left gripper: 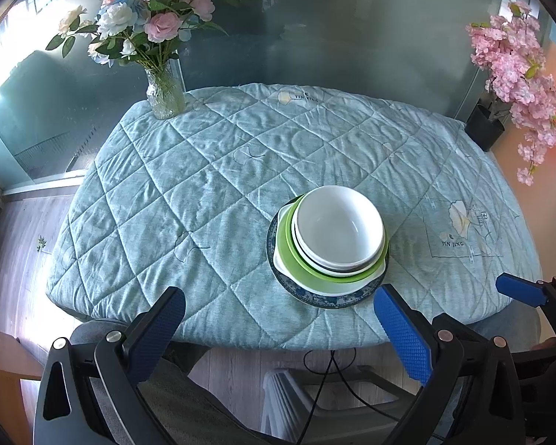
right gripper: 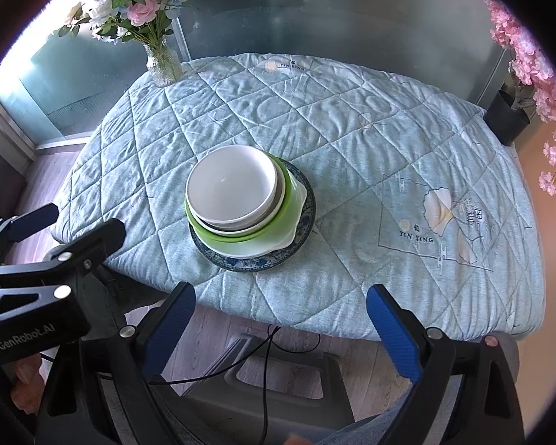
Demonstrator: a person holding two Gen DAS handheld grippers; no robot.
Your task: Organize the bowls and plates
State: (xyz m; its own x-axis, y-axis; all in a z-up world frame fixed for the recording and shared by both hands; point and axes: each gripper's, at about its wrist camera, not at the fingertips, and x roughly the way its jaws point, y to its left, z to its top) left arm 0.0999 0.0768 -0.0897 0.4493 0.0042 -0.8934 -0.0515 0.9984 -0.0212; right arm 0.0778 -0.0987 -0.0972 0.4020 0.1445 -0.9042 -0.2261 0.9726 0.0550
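One stack of dishes stands near the table's front edge. A white bowl sits on top, nested in another white bowl, then a green dish, a white dish with handles and a blue patterned plate at the bottom. My left gripper hangs open just short of the table edge, left of the stack. My right gripper is open too, in front of the edge with nothing between its fingers. Each gripper shows at the side of the other's view.
A quilted teal cloth covers the table. A glass vase of flowers stands at the back left corner. A black pot with pink blossoms is at the back right. A chair and cables lie below the front edge.
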